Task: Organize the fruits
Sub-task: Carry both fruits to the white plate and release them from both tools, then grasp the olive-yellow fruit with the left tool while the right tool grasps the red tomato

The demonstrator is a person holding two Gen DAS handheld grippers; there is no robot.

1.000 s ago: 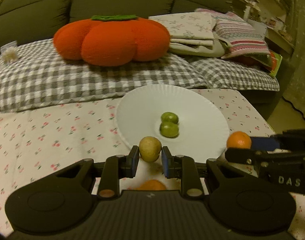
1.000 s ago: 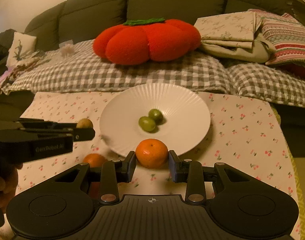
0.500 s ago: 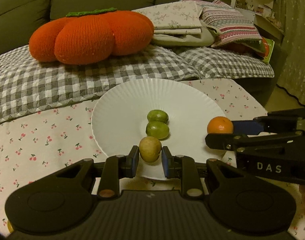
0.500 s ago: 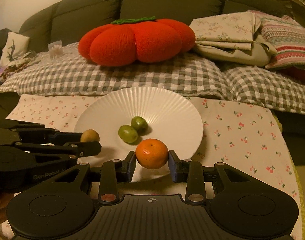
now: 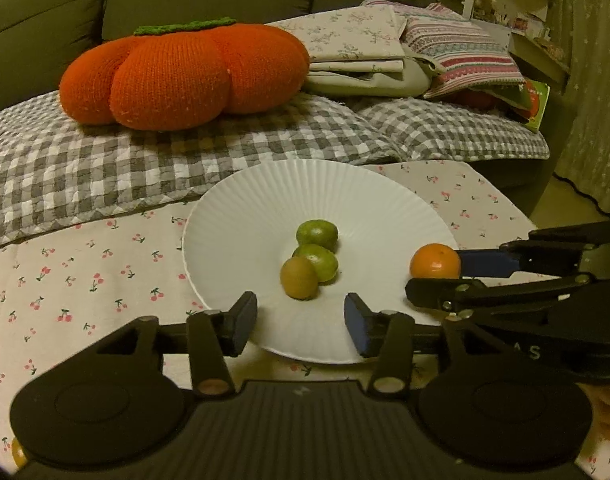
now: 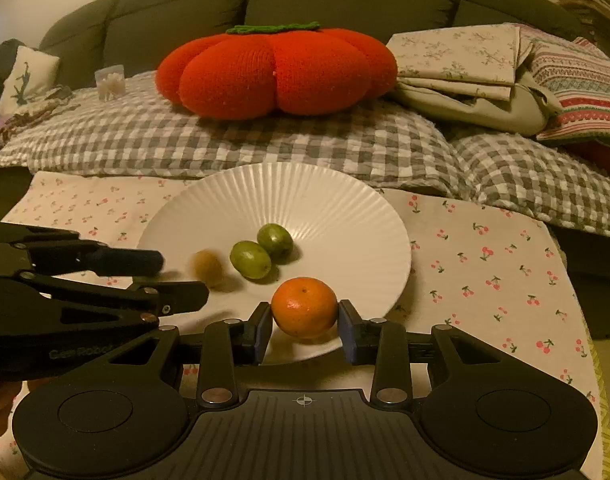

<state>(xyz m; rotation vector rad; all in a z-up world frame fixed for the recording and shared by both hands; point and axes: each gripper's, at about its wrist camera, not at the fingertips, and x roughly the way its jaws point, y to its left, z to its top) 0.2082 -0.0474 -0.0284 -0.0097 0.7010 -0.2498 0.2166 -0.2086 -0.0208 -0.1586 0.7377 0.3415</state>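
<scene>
Left hand-held gripper [image 5: 301, 322]: jaws opening, nothing between the pads. A second ago they were clamped on the small brownish-yellow round fruit [image 5: 299, 278]; it now lies free on the white ribbed plate [image 5: 241, 216], centre of the left wrist view, touching the nearer of the two green oval fruits [image 5: 317, 262]. In the right wrist view this brown fruit [image 6: 206, 265] is blurred, just beyond the left hand-held gripper's tips at centre left.

Right hand-held gripper [image 6: 305, 326]: jaws starting to part, but both pads are against the round orange mandarin [image 6: 305, 307] as before. The mandarin sits over the near rim of the plate [image 6: 345, 208], lower centre of the frame; a second ago it was short of the rim. Whether it touches the plate cannot be told.

Plate stands on the cherry-print cloth of the worktop [image 6: 485, 248]. Behind, upper centre: knitted red-orange pumpkin cushion [image 6: 277, 70] on a grey checked quilt [image 6: 305, 140].
</scene>
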